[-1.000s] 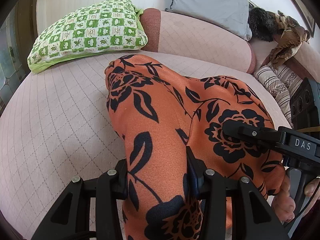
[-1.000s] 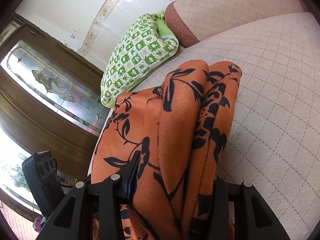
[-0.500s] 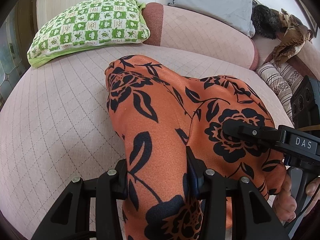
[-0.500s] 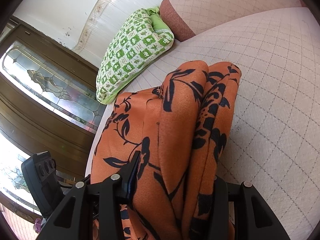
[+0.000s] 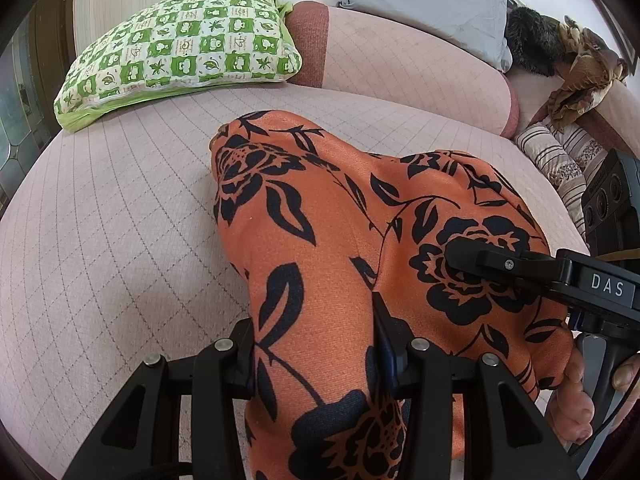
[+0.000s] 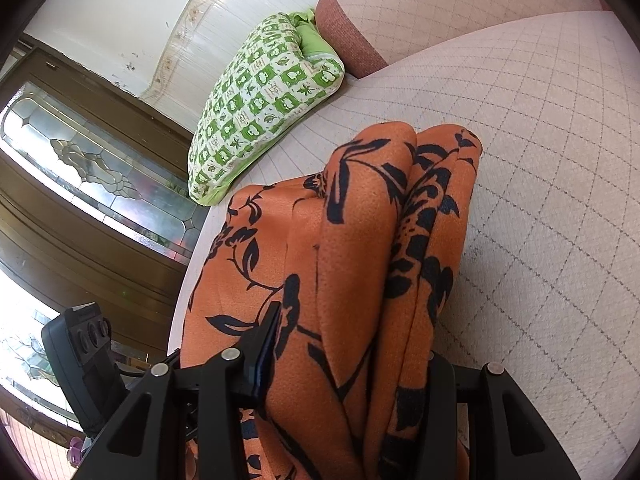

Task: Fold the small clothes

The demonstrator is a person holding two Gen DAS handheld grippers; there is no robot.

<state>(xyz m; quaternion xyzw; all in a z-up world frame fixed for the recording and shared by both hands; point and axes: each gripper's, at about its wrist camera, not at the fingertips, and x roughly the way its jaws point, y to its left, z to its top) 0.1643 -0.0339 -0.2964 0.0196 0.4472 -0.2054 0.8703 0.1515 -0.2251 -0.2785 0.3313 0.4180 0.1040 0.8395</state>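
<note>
1. A wide sofa seat (image 5: 100,240), pale pink with a quilted diamond pattern, is filling most of both views, its padded backrest (image 5: 400,68) running along the far edge.
2. A dark wooden door with leaded glass (image 6: 88,168) is standing beyond the seat's end in the right wrist view.
3. A green-and-white checked pillow (image 5: 180,52) is leaning against the backrest; a grey pillow (image 5: 432,4) is sitting farther along the backrest, with striped fabric (image 5: 560,160) near the seat's corner.
4. An orange garment (image 5: 320,240) with black flowers and leaves is lying bunched on the seat, well in front of the checked pillow.
5. The left claw (image 5: 314,354) is clamping a thick fold of the garment, fabric filling the gap.
6. The right claw (image 6: 352,364) is gripping gathered folds of the garment; in the left wrist view its finger (image 5: 500,264) is resting on the cloth.
</note>
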